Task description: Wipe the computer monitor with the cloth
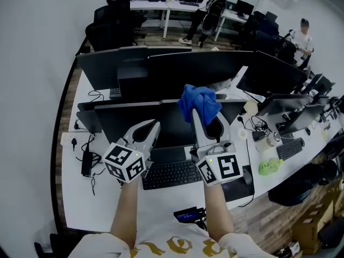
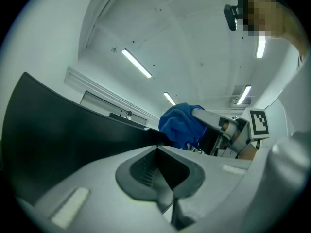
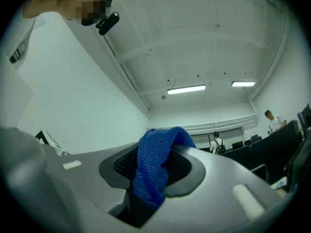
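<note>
The right hand-held gripper (image 1: 199, 113) is closed on the blue cloth (image 1: 200, 102); the cloth is bunched at the top edge of the monitor (image 1: 161, 123), right of its middle; the left hand-held gripper (image 1: 150, 128) has its jaws together with nothing between them, low before the screen, above the counter (image 1: 72, 190).

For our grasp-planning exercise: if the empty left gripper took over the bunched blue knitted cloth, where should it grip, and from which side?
Probably the loose bulge of the bunched blue knitted cloth beyond the right gripper's tips, approached from the left gripper's side. That part sits free and soft; the rest is pinched between the right jaws.
</note>
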{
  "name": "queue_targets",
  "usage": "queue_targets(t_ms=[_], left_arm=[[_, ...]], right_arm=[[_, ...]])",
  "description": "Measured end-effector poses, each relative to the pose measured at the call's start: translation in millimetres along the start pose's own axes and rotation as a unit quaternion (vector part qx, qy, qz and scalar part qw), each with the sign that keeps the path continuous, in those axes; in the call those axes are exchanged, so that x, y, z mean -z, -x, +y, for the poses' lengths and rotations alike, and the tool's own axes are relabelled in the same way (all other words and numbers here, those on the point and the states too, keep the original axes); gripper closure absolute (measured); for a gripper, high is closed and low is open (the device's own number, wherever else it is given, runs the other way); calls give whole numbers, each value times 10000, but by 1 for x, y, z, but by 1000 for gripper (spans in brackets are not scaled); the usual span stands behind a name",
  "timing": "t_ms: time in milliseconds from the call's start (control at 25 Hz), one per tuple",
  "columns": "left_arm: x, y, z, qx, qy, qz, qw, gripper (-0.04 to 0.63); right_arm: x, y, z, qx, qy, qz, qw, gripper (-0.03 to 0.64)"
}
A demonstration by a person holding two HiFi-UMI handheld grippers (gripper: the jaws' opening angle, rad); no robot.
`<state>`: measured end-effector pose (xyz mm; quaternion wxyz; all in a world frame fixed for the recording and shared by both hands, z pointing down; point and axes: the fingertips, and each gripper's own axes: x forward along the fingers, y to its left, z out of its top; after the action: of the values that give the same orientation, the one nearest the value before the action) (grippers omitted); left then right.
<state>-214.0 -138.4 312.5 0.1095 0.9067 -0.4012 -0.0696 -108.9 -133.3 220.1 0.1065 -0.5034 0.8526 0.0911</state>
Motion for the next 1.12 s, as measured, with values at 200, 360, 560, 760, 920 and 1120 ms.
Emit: queue_targets(t_ms=[200,360,560,760,920,1120], left_arm=[[5,-10,3,40,-4,30,10000,595],[11,-16,9,61,72,75,9999,595],[19,-20,12,10,137,87,9999,595],[19,-25,10,-34,147,61,9999,595],[22,-26,11,-127,145,59,9998,595],[27,-25,16,-315,173,66,9993,595]], right_arm=[[3,-25,-2,-126,-28,-96,9999,465],[9,-45,-1,-185,-37,-71,9998,462],[16,-58,1,-250,95,1,9996,462],[23,-70,10,-219,1262,363,9911,466],[25,-72,10,-192,1477,526,9874,471],[27,-73,6,-265,1546,660,9854,474]])
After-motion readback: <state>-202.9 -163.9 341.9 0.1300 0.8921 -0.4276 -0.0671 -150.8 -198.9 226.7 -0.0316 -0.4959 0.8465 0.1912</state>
